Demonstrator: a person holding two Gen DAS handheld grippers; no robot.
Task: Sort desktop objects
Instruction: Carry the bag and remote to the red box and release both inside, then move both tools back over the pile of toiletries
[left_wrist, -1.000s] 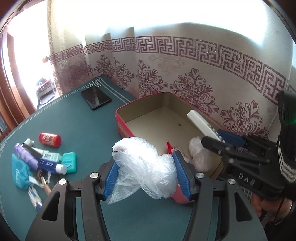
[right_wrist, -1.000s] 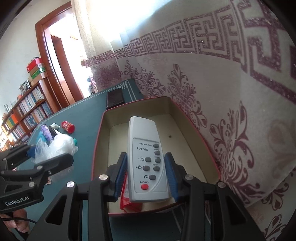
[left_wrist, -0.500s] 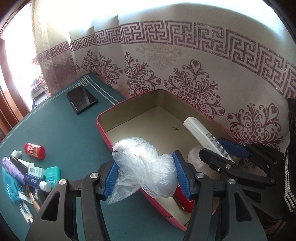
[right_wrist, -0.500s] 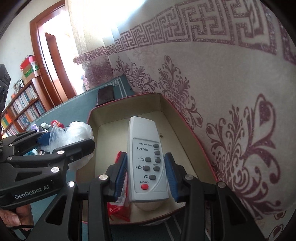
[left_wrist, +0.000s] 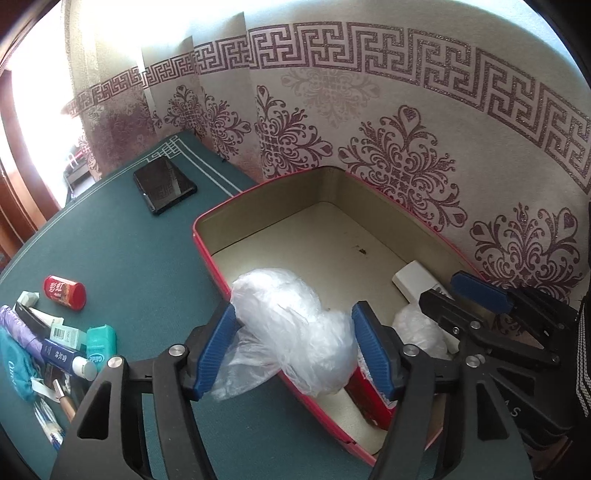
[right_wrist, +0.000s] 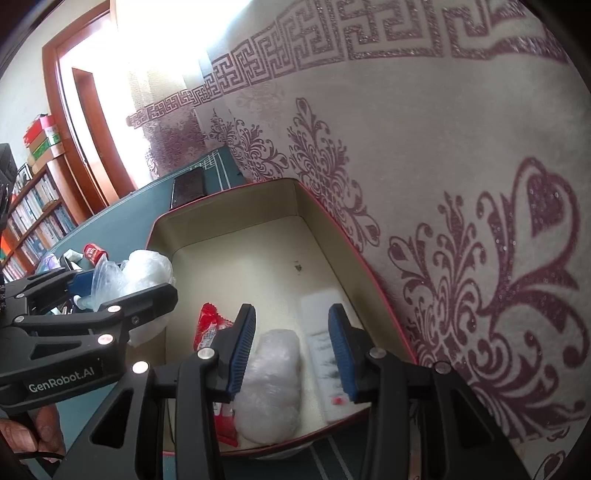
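Green surface at left, we carry the bag, clamped in our left fingers, fully over the box before letting go, right fingers apart and empty.

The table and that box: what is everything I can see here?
Box: one, red outside, cream inside, by the wall.
Remote: one, white, lying in the box.
Bag: one, clear plastic, in the left gripper over the box edge.
Wrapped bundle: one, clear, in the box.
Red packet: one, in the box.
Phone: one, black, on the table.
Red tube: one, on the table.
Toiletries pile: several, mixed colours, left edge.
Table: one, green.
Left gripper: black, blue pads, shut.
Right gripper: same, open.
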